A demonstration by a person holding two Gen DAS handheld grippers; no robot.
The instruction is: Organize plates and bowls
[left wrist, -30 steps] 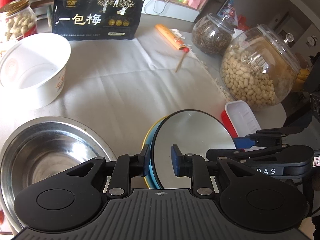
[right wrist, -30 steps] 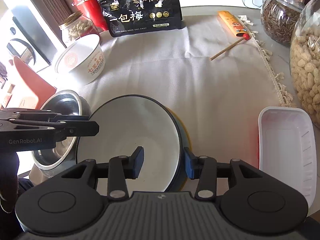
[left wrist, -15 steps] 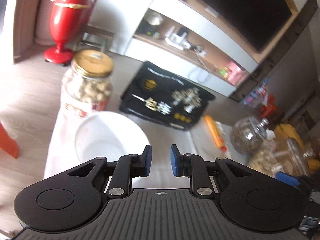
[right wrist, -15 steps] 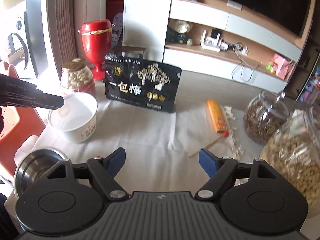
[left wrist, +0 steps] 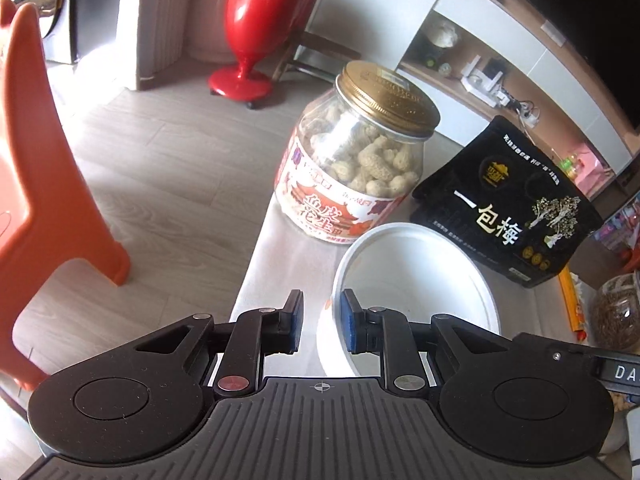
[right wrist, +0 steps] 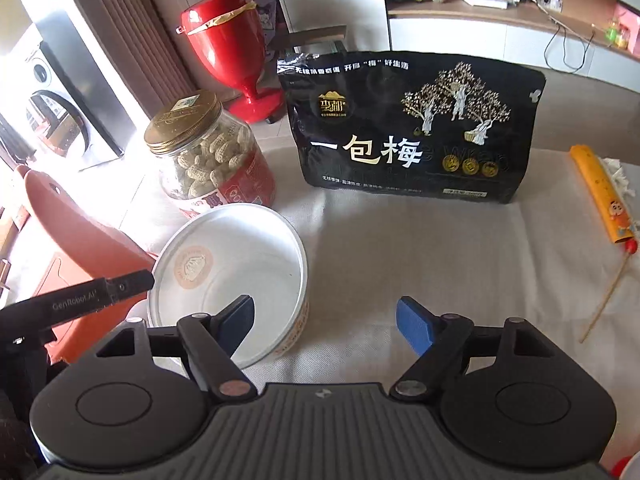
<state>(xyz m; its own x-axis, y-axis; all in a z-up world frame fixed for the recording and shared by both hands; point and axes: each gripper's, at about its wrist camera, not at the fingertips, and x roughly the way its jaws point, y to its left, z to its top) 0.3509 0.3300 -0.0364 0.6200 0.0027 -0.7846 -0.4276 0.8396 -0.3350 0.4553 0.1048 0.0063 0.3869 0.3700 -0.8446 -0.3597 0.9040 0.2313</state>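
Note:
A white paper bowl (left wrist: 416, 280) stands upright on the grey tablecloth, near the table's left edge. My left gripper (left wrist: 320, 318) is at the bowl's near-left rim, jaws a narrow gap apart with the rim wall between the blue pads; whether they touch it I cannot tell. In the right wrist view the bowl (right wrist: 232, 272) lies to the lower left, and the left gripper's finger (right wrist: 100, 296) reaches its left rim. My right gripper (right wrist: 326, 320) is wide open and empty, just right of the bowl above the cloth.
A peanut jar with a gold lid (left wrist: 356, 160) stands just behind the bowl. A black snack bag (right wrist: 408, 124) stands behind. An orange packet (right wrist: 600, 192) and a stick (right wrist: 608, 292) lie at right. An orange chair (left wrist: 40, 184) stands left of the table.
Both grippers left the plate stack and steel bowl and moved to the white paper bowl. The right gripper opened wide. The left gripper came down to the bowl's rim.

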